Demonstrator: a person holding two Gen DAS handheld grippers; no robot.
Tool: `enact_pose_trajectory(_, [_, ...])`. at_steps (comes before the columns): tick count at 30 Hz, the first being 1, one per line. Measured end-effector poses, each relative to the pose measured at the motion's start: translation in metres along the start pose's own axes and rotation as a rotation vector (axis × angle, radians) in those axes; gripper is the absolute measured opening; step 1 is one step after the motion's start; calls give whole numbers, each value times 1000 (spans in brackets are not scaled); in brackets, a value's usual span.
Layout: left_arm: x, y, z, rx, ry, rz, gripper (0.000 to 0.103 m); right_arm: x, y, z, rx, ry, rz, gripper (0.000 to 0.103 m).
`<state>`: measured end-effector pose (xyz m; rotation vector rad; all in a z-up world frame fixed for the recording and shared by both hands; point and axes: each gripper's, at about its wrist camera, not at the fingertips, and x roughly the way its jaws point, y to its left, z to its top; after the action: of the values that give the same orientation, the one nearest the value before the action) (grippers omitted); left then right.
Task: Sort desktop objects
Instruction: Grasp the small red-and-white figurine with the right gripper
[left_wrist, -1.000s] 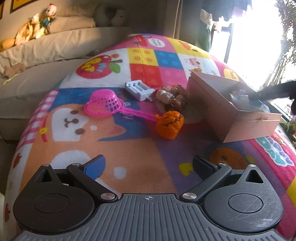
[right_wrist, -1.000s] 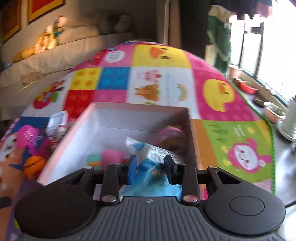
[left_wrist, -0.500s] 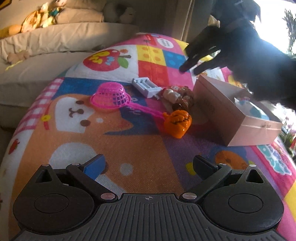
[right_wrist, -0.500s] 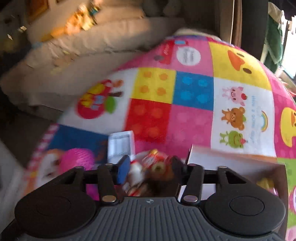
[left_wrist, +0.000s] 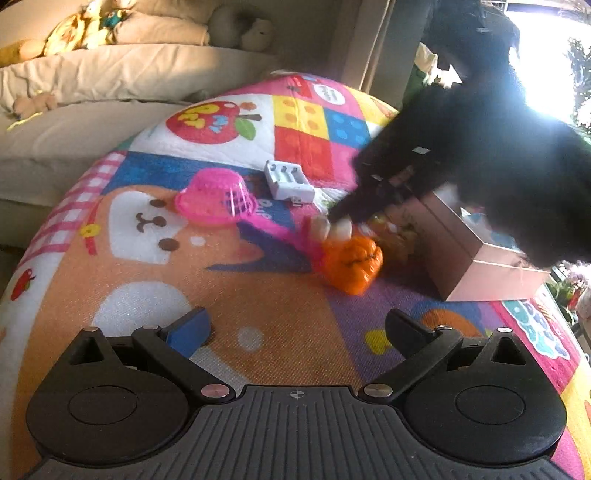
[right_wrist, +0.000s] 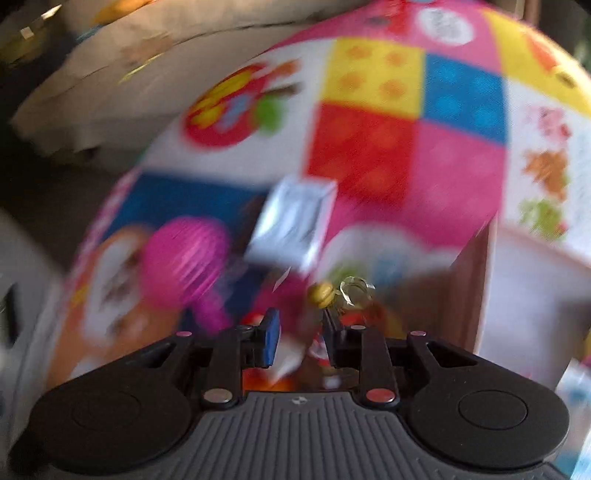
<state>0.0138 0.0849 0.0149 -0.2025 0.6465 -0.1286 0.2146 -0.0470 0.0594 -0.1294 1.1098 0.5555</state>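
On the colourful play mat lie an orange pumpkin toy (left_wrist: 349, 265), a pink toy basket (left_wrist: 216, 197) with a long handle, a white battery holder (left_wrist: 289, 180) and a bag of small sweets (left_wrist: 395, 236) beside the pink cardboard box (left_wrist: 469, 254). My left gripper (left_wrist: 295, 328) is open and empty, low over the mat in front of the pumpkin. My right gripper (right_wrist: 300, 338) is partly open and straddles the sweets bag (right_wrist: 343, 295), with the basket (right_wrist: 184, 258) and battery holder (right_wrist: 295, 221) beyond it. In the left wrist view it shows as a dark shape (left_wrist: 461, 166) whose fingertips reach the sweets.
A beige sofa (left_wrist: 110, 85) with plush toys stands behind the mat. The box wall (right_wrist: 532, 295) is at the right in the right wrist view; the box holds a blue packet. A bright window glares at the far right. The right wrist view is blurred.
My right gripper left the box, swung left and came down over the sweets bag by the pumpkin. My left gripper drifted slightly closer, still open.
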Motion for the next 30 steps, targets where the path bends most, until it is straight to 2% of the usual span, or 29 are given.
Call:
enact_pose_trajectory(2, [1, 0, 0, 0, 1, 2, 103, -14, 2, -18, 18, 28, 76, 26])
enact_pose_trajectory(3, [1, 0, 0, 0, 3, 4, 103, -27, 3, -27, 17, -4, 95, 26])
enact_pose_trajectory(5, [3, 0, 1, 0, 10, 8, 103, -53, 9, -43, -58, -114, 39, 26])
enact_pose_trajectory(7, [4, -1, 1, 4, 13, 14, 103, -71, 18, -57, -169, -222, -68, 26])
enact_pose_trajectory(10, [3, -1, 0, 7, 11, 25, 103, -72, 21, -65, -256, -222, -133, 32])
enact_pose_trajectory(14, [1, 1, 0, -10, 2, 48, 103, -46, 34, -77, -399, -223, -273, 32])
enact_pose_trajectory(16, [-1, 4, 0, -33, -12, 77, 103, -30, 38, -81, -433, -215, -311, 32])
enact_pose_trajectory(17, [-2, 6, 0, -48, -17, 86, 103, -25, 38, -84, -433, -203, -315, 31])
enact_pose_trajectory(18, [-3, 8, 0, -61, -20, 90, 103, -21, 37, -87, -424, -189, -309, 21])
enact_pose_trajectory(21, [-3, 12, 1, -78, -16, 92, 103, -27, 39, -104, -414, -199, -284, 14])
enact_pose_trajectory(26, [-1, 6, 2, -49, -4, 106, 103, -59, 38, -152, -361, -192, -160, 13])
enact_pose_trajectory(30, [5, -4, 5, 10, 25, 115, 103, -87, 25, -194, -320, -235, -161, 13])
